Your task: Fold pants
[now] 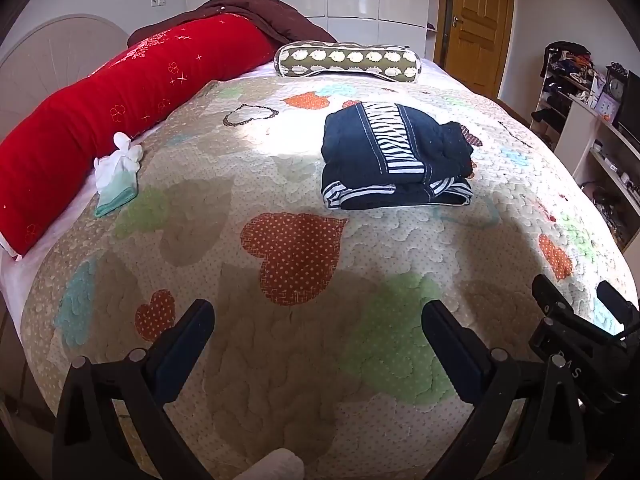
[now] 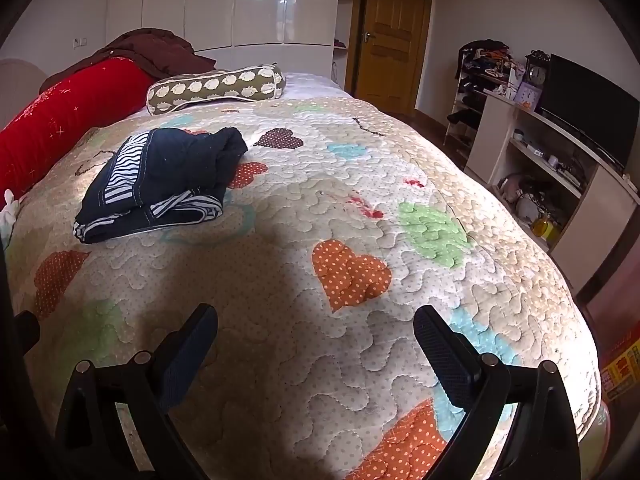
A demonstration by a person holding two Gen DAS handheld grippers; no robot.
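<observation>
The navy pants [image 1: 396, 156] with black-and-white zebra-stripe trim lie folded in a compact stack on the quilted heart-pattern bedspread [image 1: 288, 360], past the middle of the bed. In the right wrist view the pants [image 2: 160, 184] lie to the far left. My left gripper [image 1: 320, 320] is open and empty, well short of the pants. My right gripper [image 2: 316, 326] is open and empty over the near part of the bedspread [image 2: 360, 360]. The right gripper also shows at the lower right edge of the left wrist view [image 1: 580, 320].
A long red bolster [image 1: 120, 108] lies along the left side. A patterned roll pillow [image 1: 348, 60] and a brown blanket [image 1: 256, 12] are at the far end. A white-and-mint cloth [image 1: 116, 176] lies by the bolster. Shelves with a TV [image 2: 588, 108] stand at right.
</observation>
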